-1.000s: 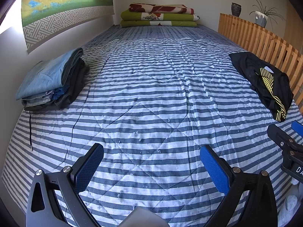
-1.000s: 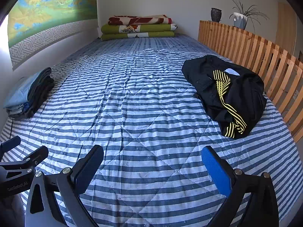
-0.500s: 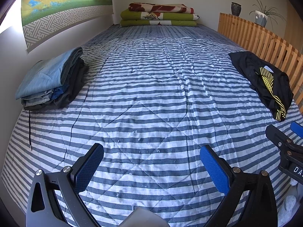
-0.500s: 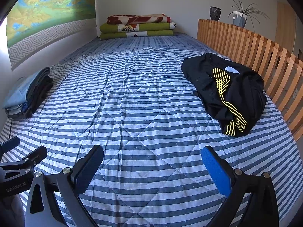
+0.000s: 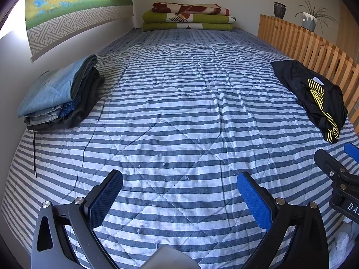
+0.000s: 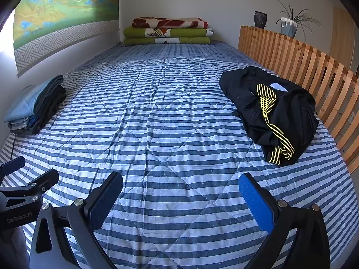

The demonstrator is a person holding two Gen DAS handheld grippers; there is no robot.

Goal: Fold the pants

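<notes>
Two grippers hang over the near end of the striped quilt [image 6: 170,121], the left gripper [image 5: 179,197] and the right gripper [image 6: 180,198], each with its jaws spread wide and nothing between them. One pair of black pants [image 6: 271,109] with yellow stripes lies crumpled near the wooden slat rail [image 6: 298,60], well apart from both. One stack of folded clothes [image 5: 60,94] sits by the left wall, three folded blankets [image 6: 168,31] at the far end, and two pots [image 6: 274,22] beyond the rail.
</notes>
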